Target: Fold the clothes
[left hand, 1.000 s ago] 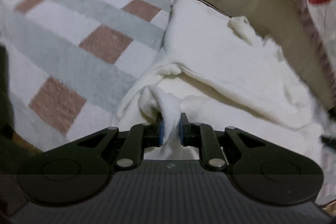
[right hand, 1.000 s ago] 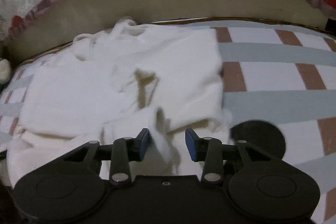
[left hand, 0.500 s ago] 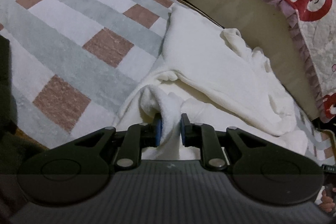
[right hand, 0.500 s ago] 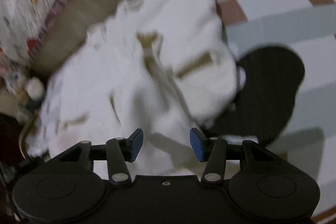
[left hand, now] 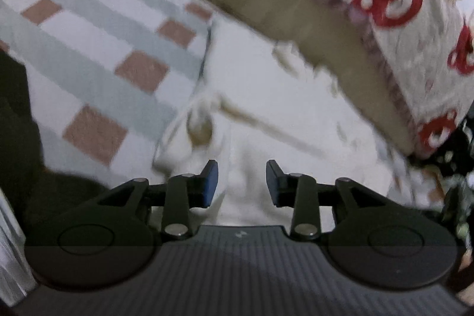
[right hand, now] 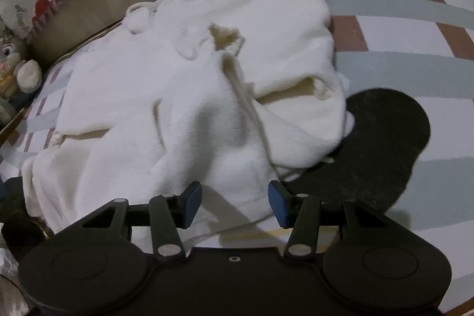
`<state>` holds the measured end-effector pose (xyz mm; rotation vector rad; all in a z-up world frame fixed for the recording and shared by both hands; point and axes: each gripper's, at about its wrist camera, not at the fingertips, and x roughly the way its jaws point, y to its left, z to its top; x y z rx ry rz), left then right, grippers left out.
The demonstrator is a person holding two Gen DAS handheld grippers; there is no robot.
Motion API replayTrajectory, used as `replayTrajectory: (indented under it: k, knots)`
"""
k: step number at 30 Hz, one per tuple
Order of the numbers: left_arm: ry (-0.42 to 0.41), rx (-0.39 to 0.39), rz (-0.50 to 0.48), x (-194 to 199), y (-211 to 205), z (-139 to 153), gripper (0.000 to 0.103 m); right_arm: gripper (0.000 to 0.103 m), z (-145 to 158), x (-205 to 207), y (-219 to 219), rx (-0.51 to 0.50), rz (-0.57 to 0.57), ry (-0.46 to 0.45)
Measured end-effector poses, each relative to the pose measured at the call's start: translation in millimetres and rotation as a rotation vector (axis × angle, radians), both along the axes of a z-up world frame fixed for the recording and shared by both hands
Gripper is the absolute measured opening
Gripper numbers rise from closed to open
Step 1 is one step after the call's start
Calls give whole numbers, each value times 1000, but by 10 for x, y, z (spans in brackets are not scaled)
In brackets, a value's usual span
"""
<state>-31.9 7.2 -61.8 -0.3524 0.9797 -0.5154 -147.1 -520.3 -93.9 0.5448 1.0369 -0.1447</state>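
Presently the white fleece garment lies rumpled on the checked blanket; left gripper hangs above it, jaws apart, holding nothing, view blurred; right gripper likewise spread wide, a raised fold of fleece between its fingers, unclamped; dark round mat partly under the garment's right edge.

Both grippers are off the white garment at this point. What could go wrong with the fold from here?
1. The white garment lies bunched in ridges with both jaws open, so a regrasp by the right gripper may pinch several layers at once.
2. Its right edge overlaps the dark round mat, which could snag or drag.
3. The left wrist view is blurred; the left gripper may land imprecisely.
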Motion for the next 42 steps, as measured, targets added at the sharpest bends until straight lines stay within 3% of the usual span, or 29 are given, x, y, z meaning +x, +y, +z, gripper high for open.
replayTrajectory:
  k: [5, 8, 10, 13, 14, 15, 16, 17, 18, 24, 25, 28, 29, 34, 37, 42]
  knots:
    - [-56, 211, 25, 29, -260, -121, 42, 56, 59, -35, 1, 18, -8, -18]
    - [-24, 212, 116, 87, -181, -243, 42, 53, 90, -86, -20, 52, -28, -34]
    - [-33, 246, 137, 91, -155, -265, 42, 44, 121, -122, -27, 75, -38, -51]
    - [-45, 231, 117, 80, -179, -239, 39, 42, 92, -122, -56, 74, -59, -56]
    - [-37, 202, 105, 84, -178, -241, 34, 42, 74, -118, -66, 54, -64, -46]
    - [-27, 173, 94, 88, -174, -245, 21, 42, 57, -113, -86, 47, -65, -43]
    - [-13, 147, 88, 95, -159, -253, 16, 35, 39, -107, -106, 41, -66, -40]
    - [-7, 135, 89, 97, -171, -259, 15, 9, 31, -110, -122, 49, -59, -49]
    - [-6, 130, 93, 99, -162, -257, 15, 7, 42, -101, -112, 51, -42, -61]
    - [-3, 110, 94, 86, -166, -232, 15, 11, 62, -71, -77, 23, -31, -67]
    - [-1, 103, 94, 83, -157, -229, 15, 15, 58, -80, -95, 23, -42, -64]
    - [6, 85, 100, 77, -127, -225, 16, 45, 26, -121, -158, 63, -75, -34]
    - [10, 85, 99, 80, -125, -228, 19, 49, 15, -135, -170, 74, -77, -26]
    - [32, 112, 42, 123, -184, -275, 25, 51, -127, -123, -182, 138, -91, 14]
    - [46, 168, 43, 181, -274, -371, 42, 51, -230, -85, -193, 142, -105, 38]
    - [71, 191, 51, 269, -380, -460, 48, 53, -310, -46, -193, 132, -118, 67]
